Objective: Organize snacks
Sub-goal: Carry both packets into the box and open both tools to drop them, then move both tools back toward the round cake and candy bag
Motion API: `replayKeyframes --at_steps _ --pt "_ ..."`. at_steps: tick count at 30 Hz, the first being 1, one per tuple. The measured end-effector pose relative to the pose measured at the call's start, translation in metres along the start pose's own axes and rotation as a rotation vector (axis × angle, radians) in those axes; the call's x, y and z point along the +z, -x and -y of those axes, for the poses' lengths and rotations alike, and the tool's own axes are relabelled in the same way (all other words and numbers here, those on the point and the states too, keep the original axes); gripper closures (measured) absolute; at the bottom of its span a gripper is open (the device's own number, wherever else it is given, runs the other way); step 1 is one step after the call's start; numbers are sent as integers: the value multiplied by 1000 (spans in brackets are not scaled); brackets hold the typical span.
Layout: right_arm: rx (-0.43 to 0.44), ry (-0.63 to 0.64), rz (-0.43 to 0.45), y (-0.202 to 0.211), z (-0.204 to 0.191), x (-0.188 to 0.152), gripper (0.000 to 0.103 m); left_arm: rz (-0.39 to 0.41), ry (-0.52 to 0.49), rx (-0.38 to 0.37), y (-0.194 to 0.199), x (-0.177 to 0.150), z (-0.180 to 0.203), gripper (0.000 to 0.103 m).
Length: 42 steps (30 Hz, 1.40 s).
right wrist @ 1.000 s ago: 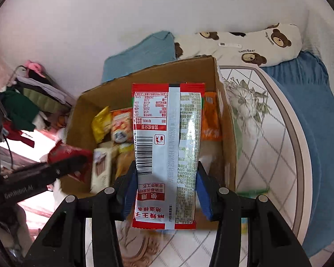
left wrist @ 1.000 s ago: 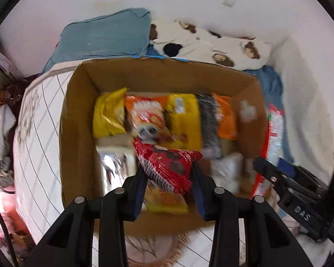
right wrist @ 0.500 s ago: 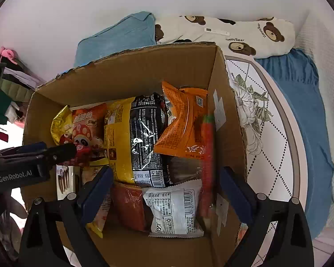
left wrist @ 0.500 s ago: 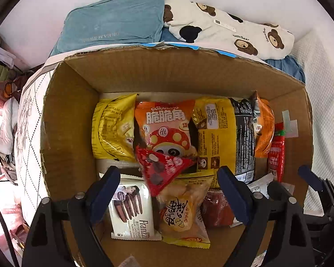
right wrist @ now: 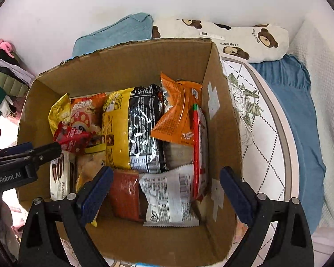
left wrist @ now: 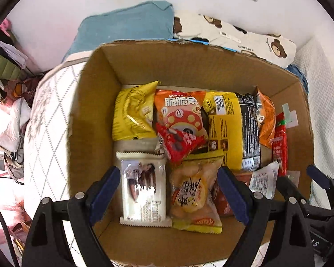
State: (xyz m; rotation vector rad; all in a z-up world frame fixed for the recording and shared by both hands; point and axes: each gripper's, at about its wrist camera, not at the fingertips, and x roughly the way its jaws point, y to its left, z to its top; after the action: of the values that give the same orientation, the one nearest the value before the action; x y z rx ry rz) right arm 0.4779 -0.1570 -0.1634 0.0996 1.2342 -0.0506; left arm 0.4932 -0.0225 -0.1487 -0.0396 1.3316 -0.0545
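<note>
Brown cardboard box (left wrist: 91, 120) of snacks below both tools; left tool (left wrist: 167, 191), right tool (right wrist: 164, 191) wide open, empty; small red crinkled packet (left wrist: 180, 142) lies nearer left, far of it.

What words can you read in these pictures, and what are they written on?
"GenRobot.AI": side of the left tool, seen from the right wrist.
"脆脆角": orange snack bag with a mushroom picture.
"Happy Bear": bear-print pillow.
"Franz...": white biscuit pack; the ending is blurred.
Large characters on the yellow bun bag: too distorted to read.
Nutrition panels and barcodes on the black bag and white pack: too small.
</note>
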Motion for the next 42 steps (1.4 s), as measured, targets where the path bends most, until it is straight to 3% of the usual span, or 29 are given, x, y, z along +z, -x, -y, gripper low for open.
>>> replayKeyframes --at_steps 10,31,42 --pt "-3 24 91 42 0 -35 5 161 -9 44 43 -52 2 14" --pt "24 22 327 168 3 -113 5 393 -39 15 147 -140 22 14" --pt "55 3 385 208 5 -142 5 442 -37 9 171 -167 25 14"
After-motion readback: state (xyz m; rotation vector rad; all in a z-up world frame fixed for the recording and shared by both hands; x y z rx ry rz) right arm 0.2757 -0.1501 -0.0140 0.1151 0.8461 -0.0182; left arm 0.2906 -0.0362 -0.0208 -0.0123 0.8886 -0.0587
